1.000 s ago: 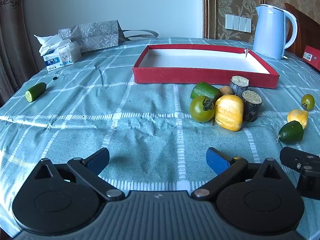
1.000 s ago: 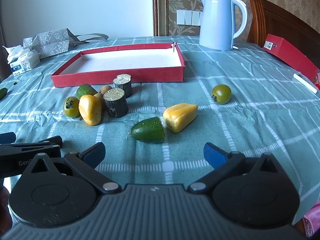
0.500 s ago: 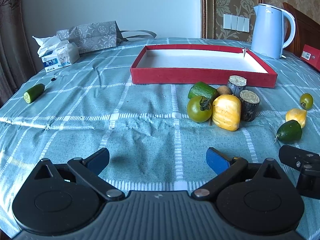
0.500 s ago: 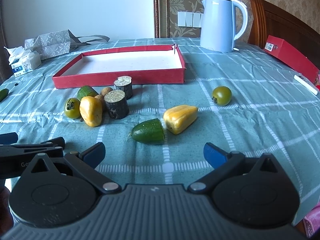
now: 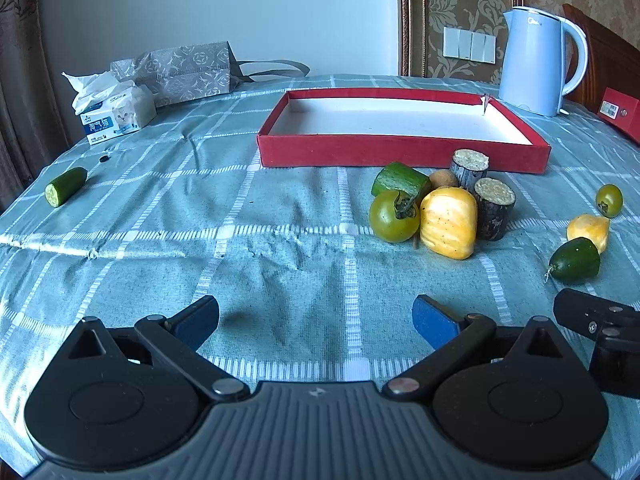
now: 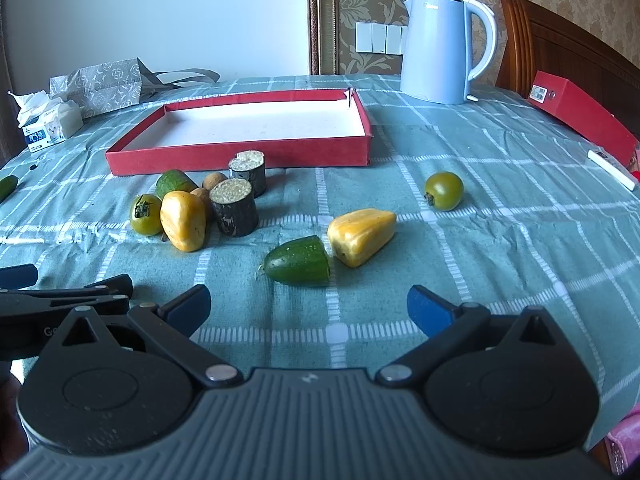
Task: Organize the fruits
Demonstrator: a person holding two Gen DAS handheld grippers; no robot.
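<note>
While the left gripper (image 5: 316, 318) hovers low with its jaws spread wide and nothing between them, bare checked tablecloth (image 5: 168, 232) fills the left half of its view, a cucumber piece (image 5: 66, 186) lying near the left edge. Right of centre, a green tomato (image 5: 394, 216), a yellow fruit (image 5: 449, 222) and two stubby log sections (image 5: 494, 214) cluster just before the red tray (image 5: 400, 151). The right gripper (image 6: 308, 308) is likewise agape and empty, with a cucumber end (image 6: 298, 262) and another yellow fruit (image 6: 362, 235) side by side just beyond its fingertips.
</note>
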